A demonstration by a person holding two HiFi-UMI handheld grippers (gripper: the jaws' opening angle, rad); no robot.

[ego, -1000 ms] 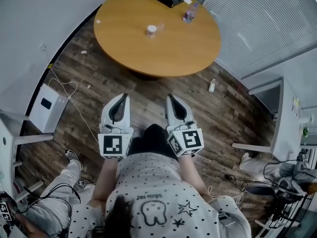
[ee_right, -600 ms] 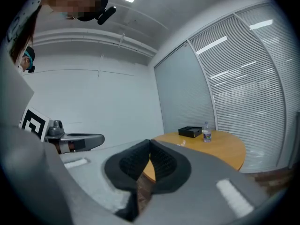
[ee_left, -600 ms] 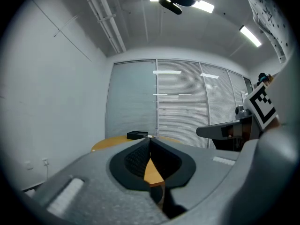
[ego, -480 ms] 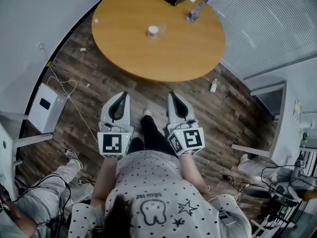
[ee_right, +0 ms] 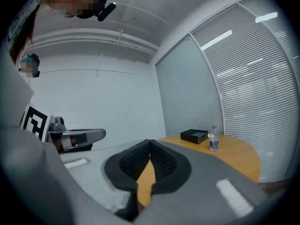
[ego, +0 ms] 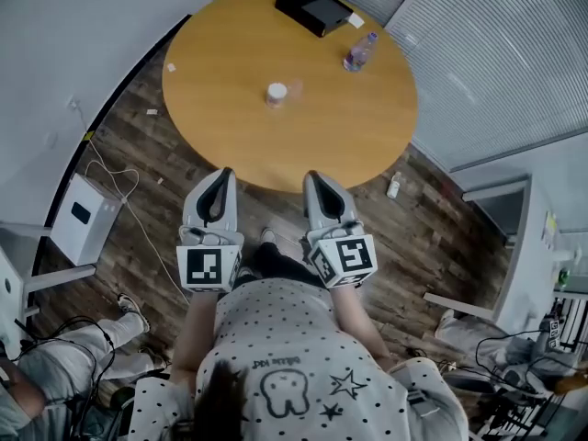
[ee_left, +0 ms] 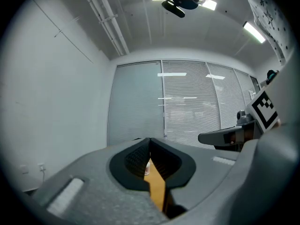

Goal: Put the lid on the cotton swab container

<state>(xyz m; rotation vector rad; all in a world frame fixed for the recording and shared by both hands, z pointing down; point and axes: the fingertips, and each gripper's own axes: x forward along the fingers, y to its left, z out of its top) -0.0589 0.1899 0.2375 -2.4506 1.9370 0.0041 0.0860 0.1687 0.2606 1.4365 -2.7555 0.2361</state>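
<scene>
A round wooden worktop (ego: 312,127) stood on a dark plank floor (ego: 441,237). At its far edge lay a flat black box (ego: 313,9), with a small white card (ego: 356,20) just beside it. A clear water bottle (ego: 359,51) stood upright near the box, not touching it. On the floor, left of the worktop, sat a white box-shaped device (ego: 84,217), and a thin white cable (ego: 112,171) ran near it. A small white bottle (ego: 393,186) lay on the floor by the worktop's right edge. Closed blinds (ego: 496,53) covered the wall behind.
</scene>
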